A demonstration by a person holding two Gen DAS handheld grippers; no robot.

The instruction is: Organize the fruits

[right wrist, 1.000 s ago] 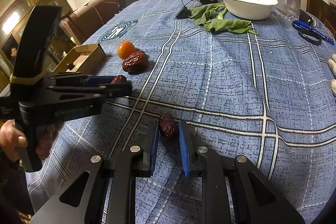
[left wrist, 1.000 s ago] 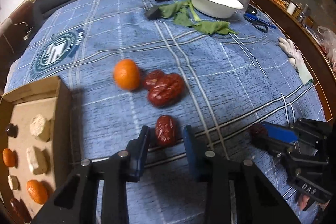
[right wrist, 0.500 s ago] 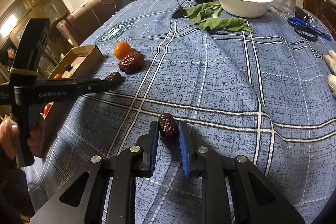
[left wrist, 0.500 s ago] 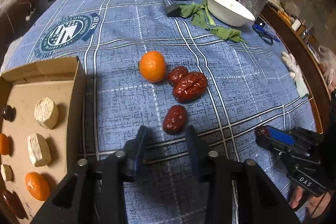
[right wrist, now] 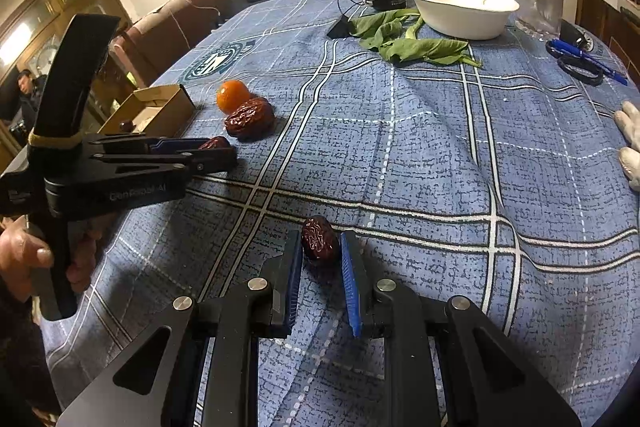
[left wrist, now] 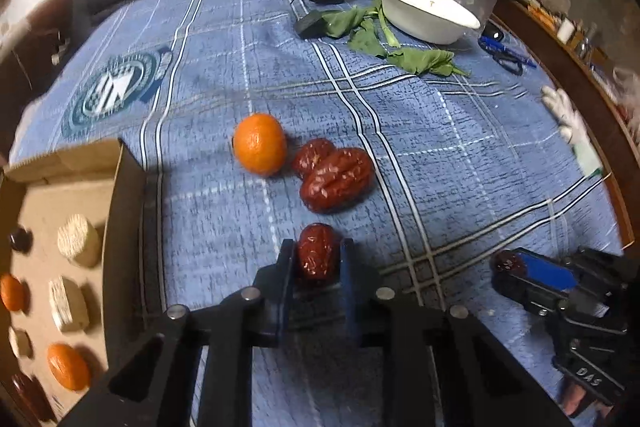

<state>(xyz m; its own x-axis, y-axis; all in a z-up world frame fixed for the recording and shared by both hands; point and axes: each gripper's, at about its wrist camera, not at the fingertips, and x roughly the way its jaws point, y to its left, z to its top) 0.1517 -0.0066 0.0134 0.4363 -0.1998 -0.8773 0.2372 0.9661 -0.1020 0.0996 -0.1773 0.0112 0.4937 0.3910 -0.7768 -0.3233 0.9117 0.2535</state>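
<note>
Our left gripper (left wrist: 317,259) has its two jaws pressed against the sides of a wrinkled red date (left wrist: 316,258), which sits low between the blue pads, resting on the blue plaid tablecloth (left wrist: 440,155). Just ahead of that gripper's tips lie two more dates (left wrist: 334,175) touching each other, and an orange mandarin (left wrist: 260,143) just beside them on their left. To the left of our left gripper stands an open cardboard box (left wrist: 124,227); inside we see mandarins, dark dates and pale blocks laid apart from each other.

Our right gripper (right wrist: 320,255) is clamped on a second date (right wrist: 319,238), held near the fingertips just above the cloth. Off to its left our left hand (right wrist: 24,259) holds the other tool's handle.

Far ahead of both grippers sit a white bowl (right wrist: 464,7) and green leaves (right wrist: 412,45), the leaves nearer to us and touching the bowl's base
</note>
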